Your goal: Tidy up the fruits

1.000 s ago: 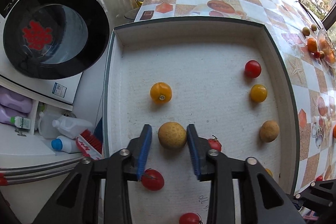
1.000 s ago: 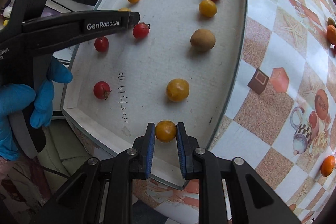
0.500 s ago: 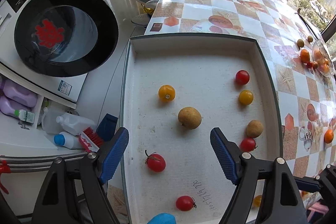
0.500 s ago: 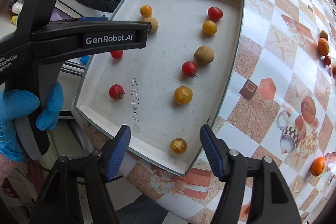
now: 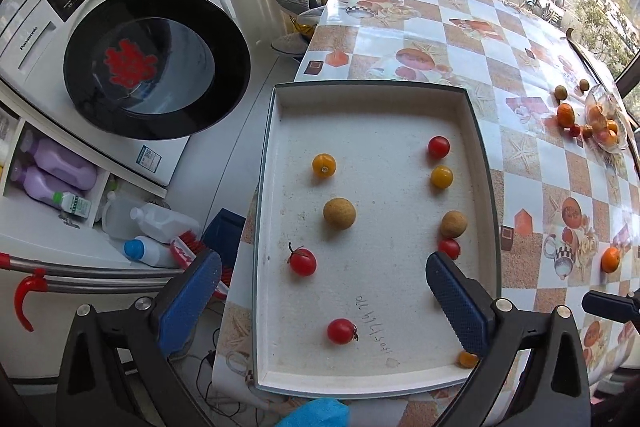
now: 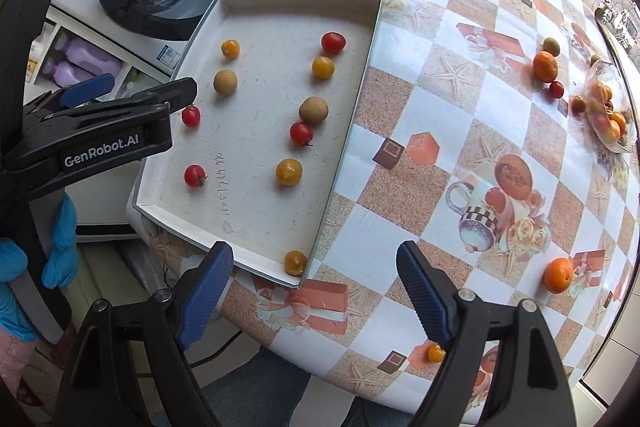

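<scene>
A white tray (image 5: 372, 99) lies on the checked table and holds two columns of small fruits. The left column has a yellow tomato (image 5: 323, 165), a brown longan (image 5: 339, 213) and two red tomatoes (image 5: 302, 261). The right column has a red tomato (image 6: 333, 42), a yellow one (image 6: 323, 67), a longan (image 6: 313, 110), another red and two more yellow ones (image 6: 295, 262). My left gripper (image 5: 320, 301) is open and empty above the tray's near end. My right gripper (image 6: 316, 297) is open and empty above the tray's near right corner.
A glass bowl of fruit (image 6: 610, 107) stands at the table's far right, with loose oranges (image 6: 545, 65) and small fruits beside it. One orange (image 6: 558, 275) and a small yellow tomato (image 6: 435, 352) lie on the table nearer me. A washing machine (image 5: 156, 63) stands left of the table.
Both grippers opened and pulled back up from the tray. The left let go of the longan; the right let go of the yellow tomato at the near right corner.
</scene>
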A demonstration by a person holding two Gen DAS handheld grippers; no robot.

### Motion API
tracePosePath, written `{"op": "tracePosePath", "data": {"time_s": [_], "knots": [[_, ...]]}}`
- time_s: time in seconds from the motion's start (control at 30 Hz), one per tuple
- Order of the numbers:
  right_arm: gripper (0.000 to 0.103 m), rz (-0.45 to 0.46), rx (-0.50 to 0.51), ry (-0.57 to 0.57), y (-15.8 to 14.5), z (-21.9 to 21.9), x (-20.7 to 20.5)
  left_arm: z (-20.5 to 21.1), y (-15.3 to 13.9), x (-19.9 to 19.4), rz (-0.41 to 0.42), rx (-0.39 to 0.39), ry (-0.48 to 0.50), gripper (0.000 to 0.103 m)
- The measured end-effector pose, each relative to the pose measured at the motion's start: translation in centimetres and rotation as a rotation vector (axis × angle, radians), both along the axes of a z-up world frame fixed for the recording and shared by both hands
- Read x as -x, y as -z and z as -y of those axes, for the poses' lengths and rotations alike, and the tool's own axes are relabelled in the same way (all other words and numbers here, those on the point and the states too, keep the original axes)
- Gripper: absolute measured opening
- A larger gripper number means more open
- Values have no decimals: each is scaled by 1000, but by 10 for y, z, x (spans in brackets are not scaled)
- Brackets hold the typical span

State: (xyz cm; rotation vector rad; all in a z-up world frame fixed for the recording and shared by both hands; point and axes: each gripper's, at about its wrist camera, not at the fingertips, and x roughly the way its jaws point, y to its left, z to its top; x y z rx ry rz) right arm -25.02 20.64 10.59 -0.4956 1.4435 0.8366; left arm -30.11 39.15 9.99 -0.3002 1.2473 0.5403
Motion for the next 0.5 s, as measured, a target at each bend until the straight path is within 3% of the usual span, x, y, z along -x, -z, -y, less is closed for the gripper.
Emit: {"op": "tracePosePath", "data": {"time_s": [0.13, 0.33, 0.5], "knots": [[87, -1, 3, 30, -12, 1, -1, 12, -10, 10, -28, 22, 37, 103], [87, 72, -12, 33, -40, 4, -2, 30, -22, 33, -57, 96, 79, 103], [87, 115, -29, 46, -56, 8, -6, 51, -28, 45, -101, 80, 123, 103]]}}
